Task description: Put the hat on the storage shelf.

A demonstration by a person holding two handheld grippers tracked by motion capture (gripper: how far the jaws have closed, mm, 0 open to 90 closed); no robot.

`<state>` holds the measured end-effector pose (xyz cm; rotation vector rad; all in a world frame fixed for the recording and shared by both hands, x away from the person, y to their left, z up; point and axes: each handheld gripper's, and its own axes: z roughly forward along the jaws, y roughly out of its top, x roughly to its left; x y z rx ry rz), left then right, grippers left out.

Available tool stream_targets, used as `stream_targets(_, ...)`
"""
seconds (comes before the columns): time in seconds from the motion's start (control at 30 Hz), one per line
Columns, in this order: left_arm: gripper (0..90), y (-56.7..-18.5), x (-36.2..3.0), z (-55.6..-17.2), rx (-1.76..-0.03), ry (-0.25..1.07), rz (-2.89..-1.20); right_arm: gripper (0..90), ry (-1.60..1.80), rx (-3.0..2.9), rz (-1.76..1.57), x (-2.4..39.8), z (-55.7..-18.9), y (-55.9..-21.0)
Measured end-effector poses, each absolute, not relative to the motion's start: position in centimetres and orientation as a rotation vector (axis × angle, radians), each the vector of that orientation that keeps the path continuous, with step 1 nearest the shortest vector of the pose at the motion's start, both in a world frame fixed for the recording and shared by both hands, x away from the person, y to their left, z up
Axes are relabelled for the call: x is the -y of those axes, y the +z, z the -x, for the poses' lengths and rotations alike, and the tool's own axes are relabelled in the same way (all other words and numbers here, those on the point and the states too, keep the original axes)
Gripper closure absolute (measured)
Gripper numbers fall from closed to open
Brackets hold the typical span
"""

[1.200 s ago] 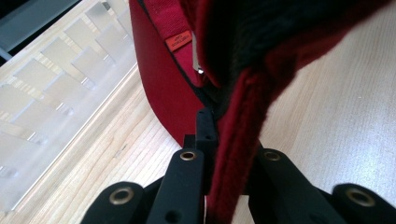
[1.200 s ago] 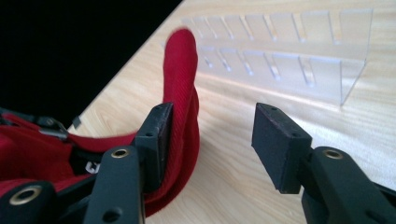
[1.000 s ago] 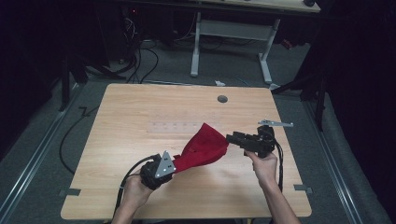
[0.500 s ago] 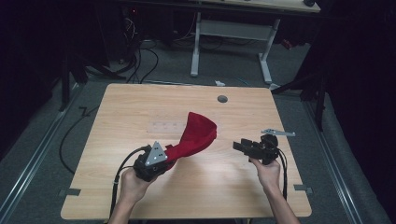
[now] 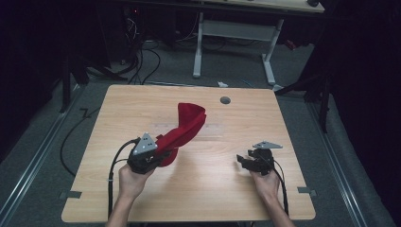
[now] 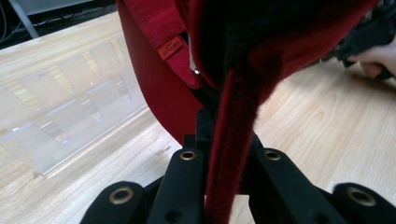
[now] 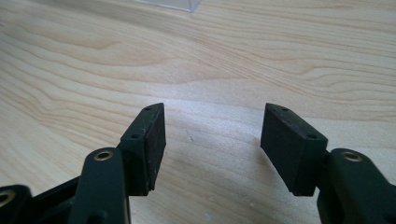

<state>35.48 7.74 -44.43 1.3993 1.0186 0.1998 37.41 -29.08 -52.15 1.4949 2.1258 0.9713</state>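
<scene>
The right gripper (image 5: 247,161) has let go of the red cloth (image 5: 188,124) and drawn back, jaws wide over bare tabletop (image 5: 283,118); the left gripper (image 5: 158,153) alone pinches the cloth, lifting it mid-table, likely to reposition it

— That red cloth (image 5: 189,126): fleecy, matt?
— Yes, with a stitched orange tag (image 6: 169,47). The table (image 5: 198,198) is pale wood grain, smooth, faintly sheened.
— The jaws?
— Matt black plastic, brass-coloured rivets.
</scene>
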Motion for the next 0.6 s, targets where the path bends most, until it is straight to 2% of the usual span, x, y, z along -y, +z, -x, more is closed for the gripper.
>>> stream_targets(0.4,85.6,-44.0,-8.8,-37.3,-1.108,0.211,-1.316,36.8,0.897,-2.127,-1.38,28.2,-37.4,-53.1)
stream_targets(0.6,85.3,-43.1,-8.7,-37.8,-1.091,0.193,-1.291,36.5,0.896,-2.123,-1.383,28.2,-37.4,-53.1)
